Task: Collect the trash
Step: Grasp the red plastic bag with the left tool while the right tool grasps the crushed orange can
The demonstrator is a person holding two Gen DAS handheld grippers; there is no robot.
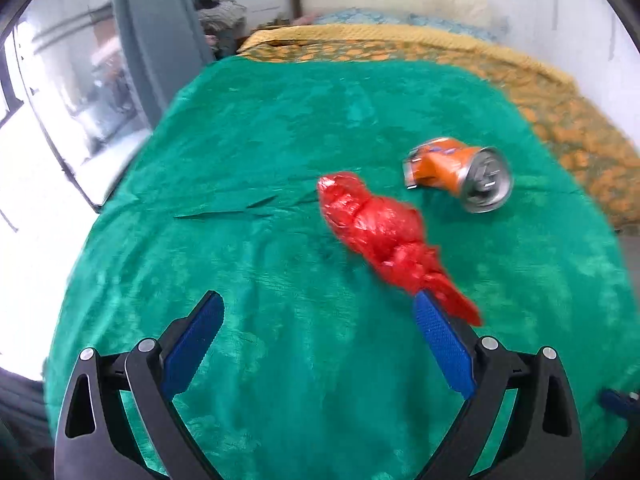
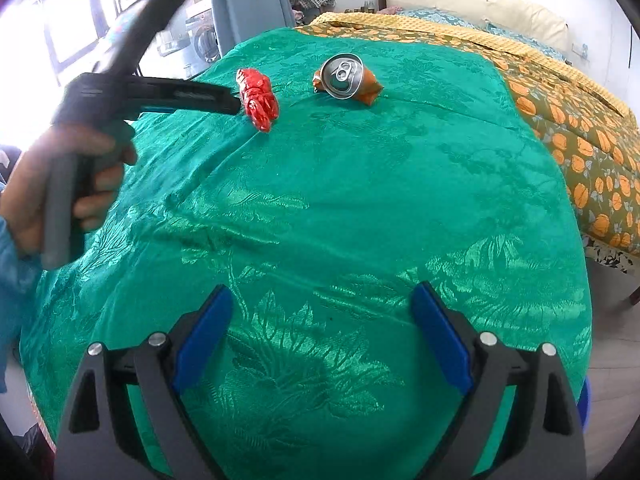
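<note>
A crumpled red plastic wrapper lies on the green bedspread. Its thin tail ends just past the right fingertip of my left gripper, which is open with only cloth between its blue pads. A crushed orange can lies on its side just beyond the wrapper. In the right wrist view the left gripper, held by a hand, has its tip at the wrapper, with the can to its right. My right gripper stands open over bare green cloth, well short of both items.
An orange-flowered blanket and a pillow cover the bed's far right side. A grey curtain and bright windows stand to the left. Part of a blue object shows past the bed's right edge.
</note>
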